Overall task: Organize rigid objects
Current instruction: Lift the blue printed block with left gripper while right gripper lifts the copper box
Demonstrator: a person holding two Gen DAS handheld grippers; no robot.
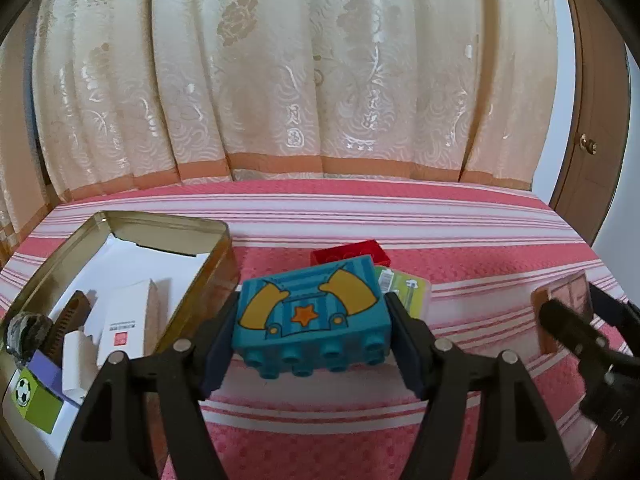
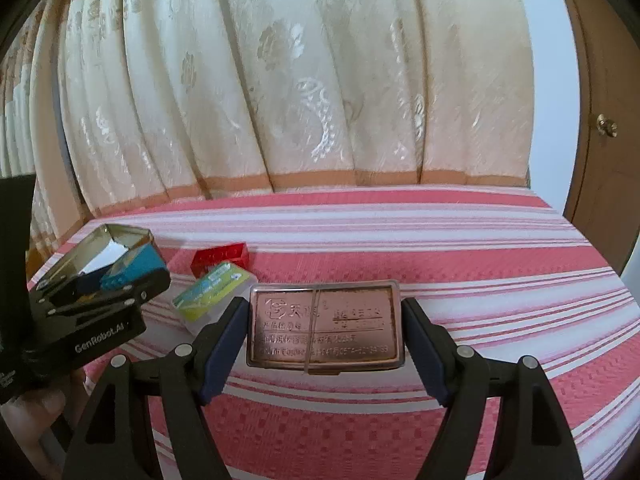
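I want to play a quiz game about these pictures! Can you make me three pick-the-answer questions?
1. Where is the open gold metal tin?
A. left of the blue studded toy brick
B. right of it
C. on top of it

2. What colour is the small translucent brick behind the blue studded toy brick?
A. green
B. red
C. white

3. What is between the right gripper fingers?
A. nothing
B. a ball
C. a flat copper-coloured rectangular case

Answers: 1 A, the tin sits at the left in the left wrist view. 2 B, it shows red. 3 C, the case fills the gap.
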